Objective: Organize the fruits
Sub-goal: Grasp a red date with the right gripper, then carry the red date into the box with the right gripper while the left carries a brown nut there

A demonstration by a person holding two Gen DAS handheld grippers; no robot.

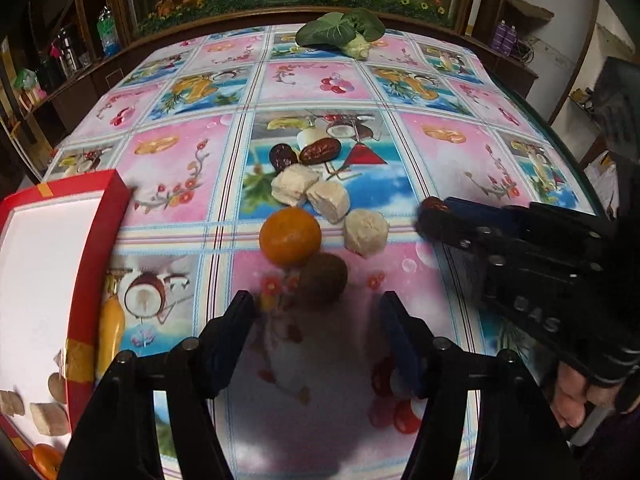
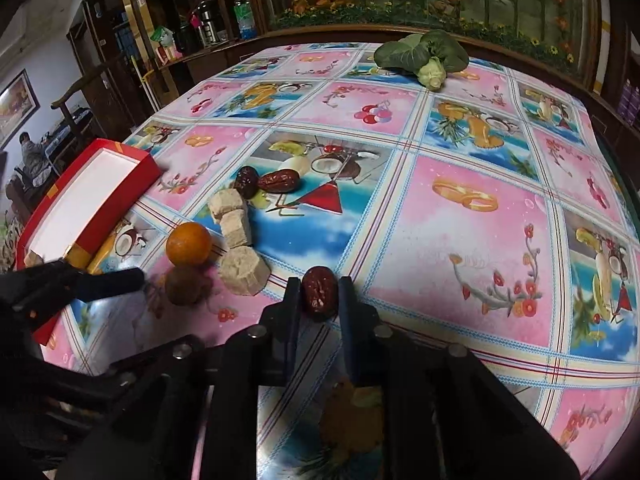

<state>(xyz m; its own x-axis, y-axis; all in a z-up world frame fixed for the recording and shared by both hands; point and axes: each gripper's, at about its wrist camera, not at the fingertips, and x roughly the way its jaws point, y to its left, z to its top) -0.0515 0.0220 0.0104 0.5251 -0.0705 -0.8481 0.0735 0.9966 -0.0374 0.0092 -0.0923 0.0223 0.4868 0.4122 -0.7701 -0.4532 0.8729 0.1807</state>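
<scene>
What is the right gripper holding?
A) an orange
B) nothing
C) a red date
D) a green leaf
C: in the right wrist view the right gripper has a red date pinched between its fingers, while the orange sits loose on the table.

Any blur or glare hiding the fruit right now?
Left wrist view: the brown fruit near the open left gripper is smeared, with glare on the tablecloth below. Right wrist view: the red date in the right gripper is sharp; edges bend.
</scene>
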